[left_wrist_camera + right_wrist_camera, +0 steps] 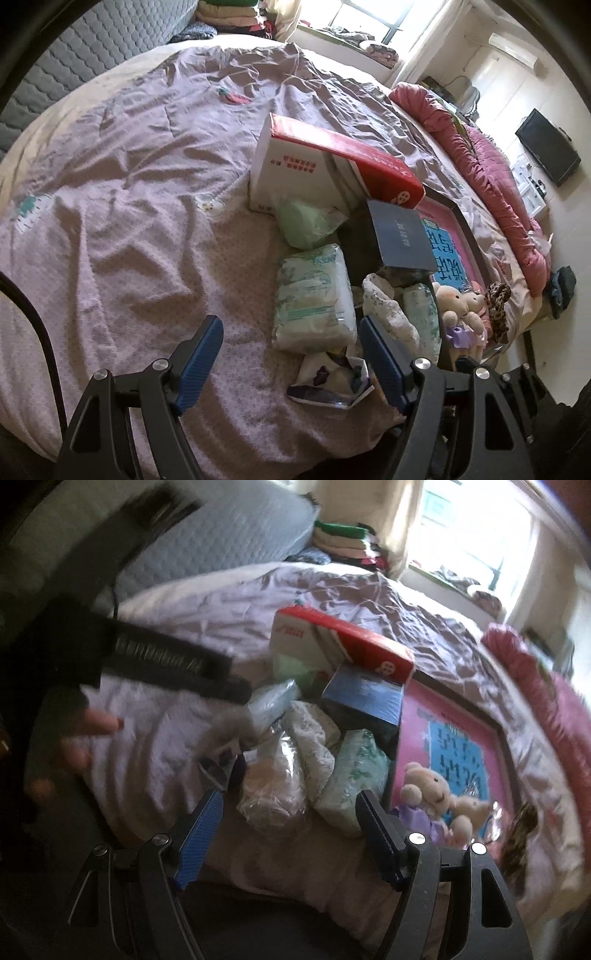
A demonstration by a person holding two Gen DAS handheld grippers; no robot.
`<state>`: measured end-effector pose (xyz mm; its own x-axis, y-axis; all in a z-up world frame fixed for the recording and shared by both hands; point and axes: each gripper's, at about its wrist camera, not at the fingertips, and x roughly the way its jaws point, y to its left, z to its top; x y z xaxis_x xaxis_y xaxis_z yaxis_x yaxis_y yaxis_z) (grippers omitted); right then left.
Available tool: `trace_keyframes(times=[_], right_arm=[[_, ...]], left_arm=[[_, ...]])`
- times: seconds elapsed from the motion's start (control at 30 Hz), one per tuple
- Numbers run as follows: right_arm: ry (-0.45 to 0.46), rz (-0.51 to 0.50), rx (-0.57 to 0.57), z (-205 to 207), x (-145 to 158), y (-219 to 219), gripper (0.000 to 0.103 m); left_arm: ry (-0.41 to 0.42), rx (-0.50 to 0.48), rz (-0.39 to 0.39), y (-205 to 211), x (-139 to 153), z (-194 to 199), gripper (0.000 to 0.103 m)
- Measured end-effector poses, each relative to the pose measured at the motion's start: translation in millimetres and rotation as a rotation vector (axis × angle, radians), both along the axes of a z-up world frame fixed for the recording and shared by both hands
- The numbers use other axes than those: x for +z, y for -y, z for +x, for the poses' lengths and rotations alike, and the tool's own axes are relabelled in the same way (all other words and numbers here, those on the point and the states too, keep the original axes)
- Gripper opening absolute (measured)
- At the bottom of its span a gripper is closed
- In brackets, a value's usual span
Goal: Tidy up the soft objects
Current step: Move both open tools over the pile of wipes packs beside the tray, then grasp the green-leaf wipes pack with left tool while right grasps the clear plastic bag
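A heap of soft things lies on the purple bedsheet [129,221]. It holds a white tissue pack [314,299], a green bagged pack [306,221], a crumpled wrapper [332,384], a patterned cloth [388,314] and a small teddy bear [461,306]. My left gripper [291,339] is open and empty just before the tissue pack. My right gripper [290,812] is open and empty over a clear plastic bag [273,790], next to a green-print pack [351,775] and the teddy bear [436,790]. The right wrist view is blurred.
A red and white box [332,162] and a dark blue box [402,236] stand behind the heap, on a pink framed board [454,236]. A pink quilt [491,173] runs along the bed's right edge. The left device [166,661] and hand show at left.
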<state>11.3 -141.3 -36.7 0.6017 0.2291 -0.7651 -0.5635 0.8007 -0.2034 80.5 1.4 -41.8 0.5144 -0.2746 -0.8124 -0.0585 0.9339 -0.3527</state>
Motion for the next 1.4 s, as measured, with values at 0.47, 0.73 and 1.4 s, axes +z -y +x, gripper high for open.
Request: trace_keyframes(times=[0.47,0.73,1.4], right_arm=[[0.028,-0.127,0.076,10,-30,-23,0.047],[0.016,-0.117,0.075,20,-36,-22,0.042],[-0.072,0.293,-0.034,27,10,43,0.041]], left_arm=[[-0.039,-0.01,-0.025,4,-16,14,0.076],[-0.069,-0.019,-0.045,7,-28,24,0.076],[-0.055,-0.041,-0.132,9,-45,39,0.048]])
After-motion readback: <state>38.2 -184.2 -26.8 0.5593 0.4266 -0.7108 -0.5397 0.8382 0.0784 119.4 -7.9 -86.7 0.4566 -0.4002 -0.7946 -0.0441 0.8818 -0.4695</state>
